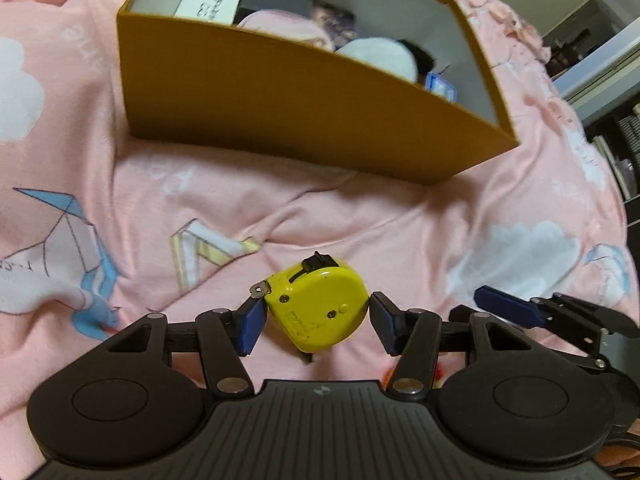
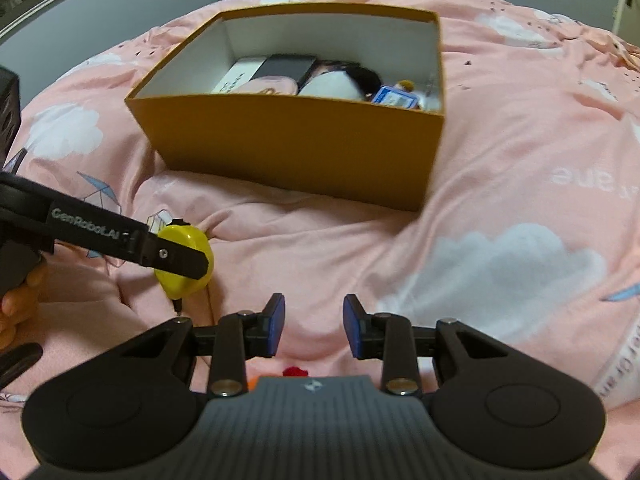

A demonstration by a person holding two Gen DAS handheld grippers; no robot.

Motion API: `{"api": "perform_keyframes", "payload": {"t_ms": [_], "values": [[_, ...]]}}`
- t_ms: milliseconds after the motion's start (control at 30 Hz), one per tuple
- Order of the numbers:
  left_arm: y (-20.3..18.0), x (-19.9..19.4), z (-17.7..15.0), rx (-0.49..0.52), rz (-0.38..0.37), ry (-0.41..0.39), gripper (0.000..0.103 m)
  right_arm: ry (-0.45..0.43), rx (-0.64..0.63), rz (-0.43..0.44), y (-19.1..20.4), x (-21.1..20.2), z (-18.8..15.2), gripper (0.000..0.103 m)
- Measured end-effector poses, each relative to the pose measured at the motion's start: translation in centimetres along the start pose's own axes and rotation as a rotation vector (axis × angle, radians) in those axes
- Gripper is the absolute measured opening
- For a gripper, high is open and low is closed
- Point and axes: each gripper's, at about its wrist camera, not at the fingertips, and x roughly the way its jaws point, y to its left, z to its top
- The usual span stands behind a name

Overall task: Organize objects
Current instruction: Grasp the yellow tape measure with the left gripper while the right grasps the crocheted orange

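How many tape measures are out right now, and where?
1. The yellow tape measure sits between the left tongs, over the pink bedding, short of the orange box. Others may hide inside the box.

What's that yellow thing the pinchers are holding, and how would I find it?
Start at the big orange box on the pink bedspread. In front of it, the left gripper pinches a tape measure. It's the only bright yellow thing, rounded, with a metal hook sticking out.
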Motion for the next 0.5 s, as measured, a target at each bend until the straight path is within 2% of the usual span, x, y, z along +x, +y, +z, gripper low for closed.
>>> {"api": "perform_keyframes", "payload": {"t_ms": [133, 233, 400, 500], "values": [[0.9, 1.0, -0.2, -0.019, 0.017, 0.042, 0.065, 0.042, -0.010, 0.003, 0.4, 1.0, -0.2, 0.034], [1.0, 1.0, -0.2, -0.017, 0.021, 0.044, 0.068, 0.079, 0.003, 0.015, 0.3, 1.3, -0.6, 0.035], [0.1, 0.2, -0.8, 0.041, 0.092, 0.015, 0.076, 0.115, 0.010, 0.043, 0.4, 1.1, -1.3, 0.050], [-0.6, -0.2, -1.4, 0.103, 0.122, -0.004, 0.080, 0.155, -0.008, 0.061, 0.8, 1.4, -1.9, 0.054]]}}
